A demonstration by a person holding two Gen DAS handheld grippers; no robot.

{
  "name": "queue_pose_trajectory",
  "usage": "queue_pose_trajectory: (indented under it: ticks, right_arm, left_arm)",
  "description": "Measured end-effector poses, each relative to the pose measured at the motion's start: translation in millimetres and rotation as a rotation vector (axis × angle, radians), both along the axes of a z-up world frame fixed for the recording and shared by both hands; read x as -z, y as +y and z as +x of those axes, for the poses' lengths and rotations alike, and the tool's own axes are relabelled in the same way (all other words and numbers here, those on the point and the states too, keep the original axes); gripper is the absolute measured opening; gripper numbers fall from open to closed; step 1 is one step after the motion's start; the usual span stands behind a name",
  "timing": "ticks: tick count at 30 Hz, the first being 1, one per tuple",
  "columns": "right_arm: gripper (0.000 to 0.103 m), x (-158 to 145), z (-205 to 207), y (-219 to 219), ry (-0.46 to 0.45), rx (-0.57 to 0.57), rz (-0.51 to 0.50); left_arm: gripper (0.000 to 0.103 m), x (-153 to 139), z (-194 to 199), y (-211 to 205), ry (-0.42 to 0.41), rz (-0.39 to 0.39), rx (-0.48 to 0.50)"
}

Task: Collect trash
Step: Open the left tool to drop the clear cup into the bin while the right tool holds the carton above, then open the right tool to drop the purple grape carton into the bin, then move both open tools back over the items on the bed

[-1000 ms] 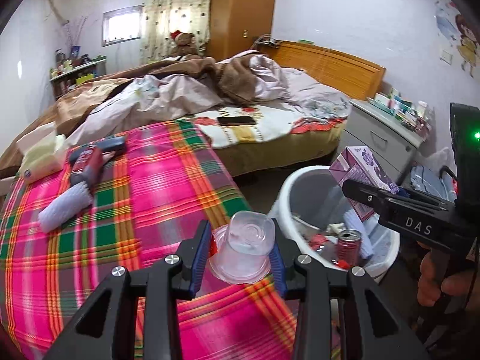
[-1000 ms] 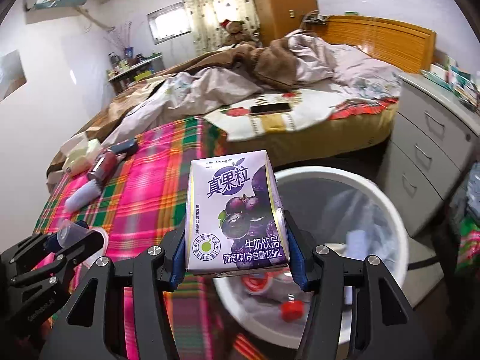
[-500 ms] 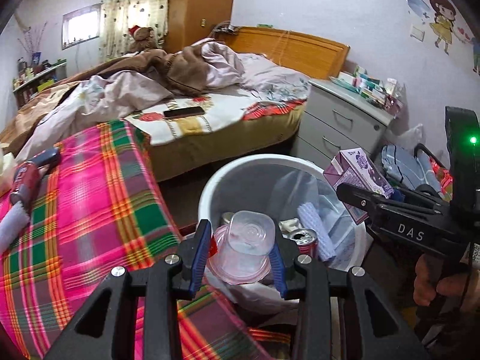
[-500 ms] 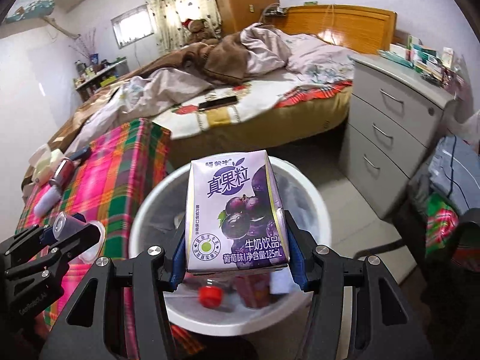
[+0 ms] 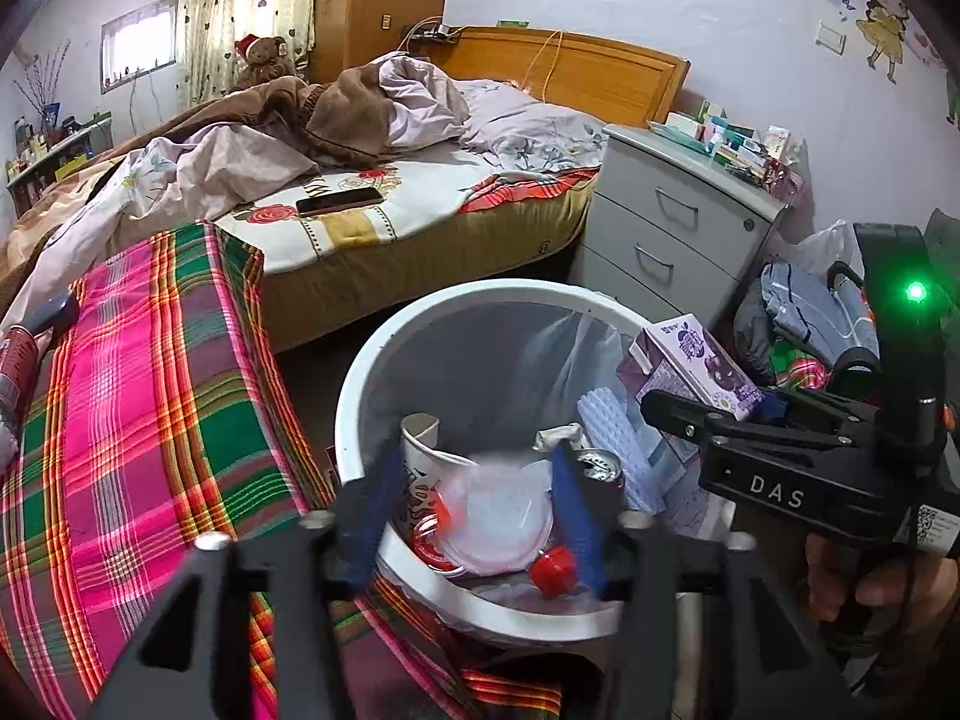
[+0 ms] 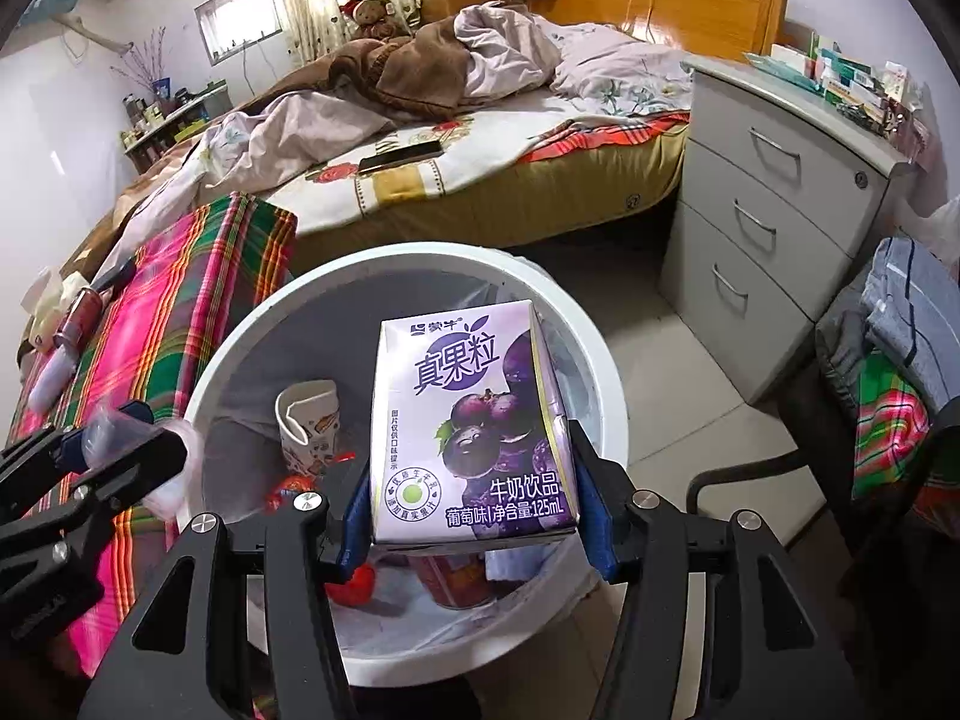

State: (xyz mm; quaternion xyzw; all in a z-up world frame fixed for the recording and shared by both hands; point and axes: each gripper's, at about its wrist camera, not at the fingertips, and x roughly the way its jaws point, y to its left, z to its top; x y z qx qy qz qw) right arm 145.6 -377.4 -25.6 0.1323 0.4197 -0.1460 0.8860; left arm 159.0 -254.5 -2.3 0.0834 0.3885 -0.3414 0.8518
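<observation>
While poised over the white trash bin (image 5: 360, 384), left gripper (image 5: 477, 510) just spreading, blurred clear plastic cup (image 5: 501, 516) loose between its pads; right gripper (image 6: 474, 516) pinching purple milk carton (image 6: 471, 420) above the bin.

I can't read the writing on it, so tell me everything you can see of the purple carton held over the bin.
The purple carton is a small drink box, glossy printed card by the look of it, pale lilac above and darker below, with dark grapes, large purple characters and a green round mark. It stands upright, unopened as far as shows, clamped at its lower sides between the blue pads of the right tool. It hangs above the white bin, touching nothing else.
</observation>
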Motion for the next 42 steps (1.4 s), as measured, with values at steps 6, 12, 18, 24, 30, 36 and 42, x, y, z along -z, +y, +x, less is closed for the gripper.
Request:
queue_pose_trajectory:
  ticks: [6, 12, 18, 24, 30, 36, 42]
  right_arm:
    - [0.061, -1.8, -3.1, -0.4, -0.009, -0.001, -0.013]
    - [0.062, -5.3, -5.7, -0.1, -0.029, 0.007, -0.004]
    - [0.062, -11.8, -3.1, 8.9, -0.048, 0.006, -0.012]
    - [0.062, -16.5, -1.9, 19.9, -0.071, -0.003, -0.008]
    - [0.062, -20.8, 0.8, 33.8, -0.093, -0.023, 0.000]
    - [0.062, -25.1, 6.6, 53.3, -0.116, -0.063, 0.001]
    - [0.062, -31.3, 13.0, 74.6, -0.144, -0.102, -0.004]
  left_arm:
    - [0.062, -2.9, -0.5, 4.4, -0.003, -0.013, -0.007]
    - [0.063, -6.3, 1.2, 15.8, -0.003, -0.024, -0.029]
    - [0.063, -10.9, -0.2, 30.9, -0.020, -0.029, -0.055]
    - [0.063, -16.7, -1.2, 50.1, -0.041, -0.039, -0.092]
    - [0.063, -21.0, -3.0, 70.9, -0.059, -0.048, -0.120]
    - [0.063, -26.1, -3.1, 97.1, -0.082, -0.052, -0.166]
    - [0.063, -27.8, -0.1, 122.9, -0.095, -0.051, -0.208]
